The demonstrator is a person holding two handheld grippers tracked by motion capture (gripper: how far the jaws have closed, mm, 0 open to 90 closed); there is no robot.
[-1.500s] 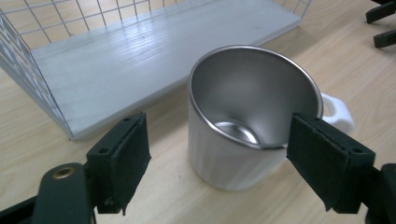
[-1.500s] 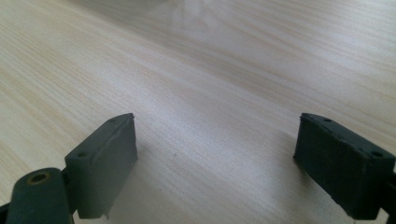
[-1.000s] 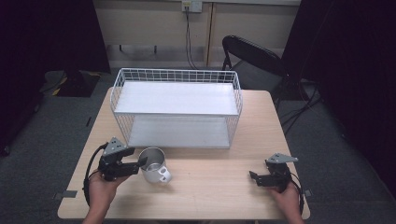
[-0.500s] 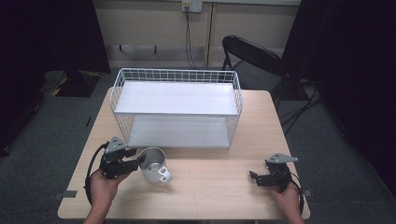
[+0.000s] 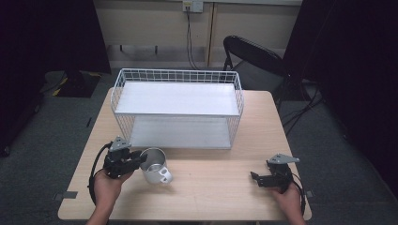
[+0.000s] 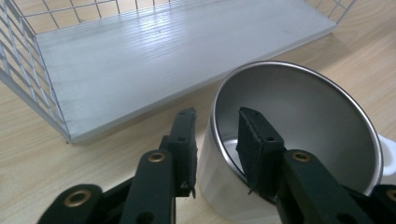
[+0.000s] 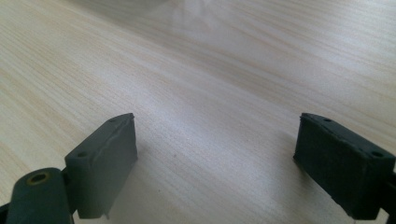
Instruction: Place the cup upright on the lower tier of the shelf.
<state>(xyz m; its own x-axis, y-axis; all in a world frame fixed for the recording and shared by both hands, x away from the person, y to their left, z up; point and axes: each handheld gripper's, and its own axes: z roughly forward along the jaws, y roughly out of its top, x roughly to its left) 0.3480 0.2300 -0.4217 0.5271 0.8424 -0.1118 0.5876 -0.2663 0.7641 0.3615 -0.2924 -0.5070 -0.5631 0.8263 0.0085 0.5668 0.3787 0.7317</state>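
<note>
A white mug with a steel inside stands on the wooden table, its handle toward the front right. My left gripper sits at the mug's left side. In the left gripper view the mug's wall stands between the jaws of the left gripper, one outside and one inside the rim. The jaws have just been closing, and a thin gap still shows at the inner pad. My right gripper rests low at the front right, open over bare wood with nothing between its fingers.
A white wire rack with two white shelves takes up the back half of the table, its lower shelf just beyond the mug. A black folding chair stands behind the table's right corner.
The left gripper's jaws have drawn closer together over the mug's rim. Both hands and the mug stay where they were.
</note>
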